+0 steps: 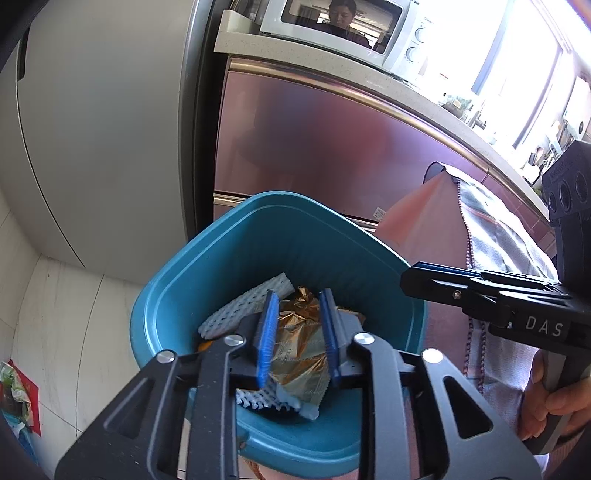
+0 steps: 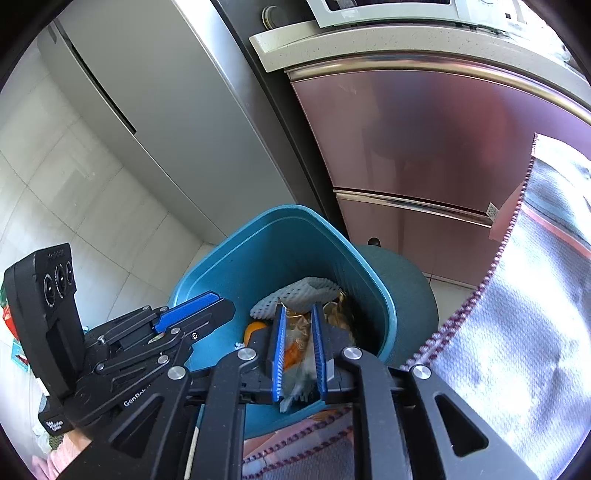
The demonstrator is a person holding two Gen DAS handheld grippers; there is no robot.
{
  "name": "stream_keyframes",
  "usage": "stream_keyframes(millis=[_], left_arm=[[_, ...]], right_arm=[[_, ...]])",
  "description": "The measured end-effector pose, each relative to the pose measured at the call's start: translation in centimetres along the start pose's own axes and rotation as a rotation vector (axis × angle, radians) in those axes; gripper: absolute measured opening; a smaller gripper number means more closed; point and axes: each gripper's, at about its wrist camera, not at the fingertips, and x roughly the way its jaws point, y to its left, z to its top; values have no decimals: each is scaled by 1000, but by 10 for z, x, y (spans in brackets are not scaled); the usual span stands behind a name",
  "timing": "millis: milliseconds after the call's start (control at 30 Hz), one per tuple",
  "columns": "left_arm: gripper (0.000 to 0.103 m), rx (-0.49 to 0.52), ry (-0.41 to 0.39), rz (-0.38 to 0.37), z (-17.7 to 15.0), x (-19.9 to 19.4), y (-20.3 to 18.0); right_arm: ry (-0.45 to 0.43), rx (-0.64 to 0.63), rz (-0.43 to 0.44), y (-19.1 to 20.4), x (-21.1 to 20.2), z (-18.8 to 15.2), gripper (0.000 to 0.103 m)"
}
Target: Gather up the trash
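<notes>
Both claws hang over the teal bin [image 1: 229, 258] on the pale tiled floor [image 1: 66, 314], just in front of the pink cabinet fronts [image 1: 332, 147] and beside the grey fridge [image 1: 92, 129].

Down in the bin sits the trash: a crinkled gold foil wrapper [image 1: 299, 332], shiny and creased, with a white foam fruit net [image 1: 243, 306] of dimpled mesh lying against it, and something orange [image 2: 255, 328] tucked at the edge.

The left claw [image 1: 297, 338] points down into the bin with its blue ribbed pads [image 1: 267, 339] standing apart; the gold wrapper shows through the gap, lying below rather than pinched. The right claw [image 2: 299, 354] has a narrower gap, its blue pads slightly apart, crumpled wrapper visible between them, and I cannot tell whether the pads touch it. In the left view, the right claw comes in from the side over the bin's rim, a hand [image 1: 554, 398] wrapped round its handle.

More trash waits on the floor: a red and green packet [image 1: 18, 391] lies well apart from the bin. A striped cloth [image 2: 517, 314] hangs on the right. A microwave [image 1: 351, 29] sits on the counter [image 1: 406, 92] above.
</notes>
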Motion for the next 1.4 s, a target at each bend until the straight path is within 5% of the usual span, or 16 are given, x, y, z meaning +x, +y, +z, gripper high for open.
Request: stream_keyframes(millis=[567,667,933,1400], left_arm=[[97,134,-267,97,-25,-99,-33],[97,144,-289,107,-33,-113,-40],[97,152,-355,113,-57,-147,-61],[97,262,-524,-10,-107,-190,-141]], right_arm=[[-202,-9,-29,3,-74,-60,65],[-242,-8,-45,4,-90,-76,79],[-373,-28,-104,3,-140,-125,95],[-674,-42,-479,5,-219,-203,96]])
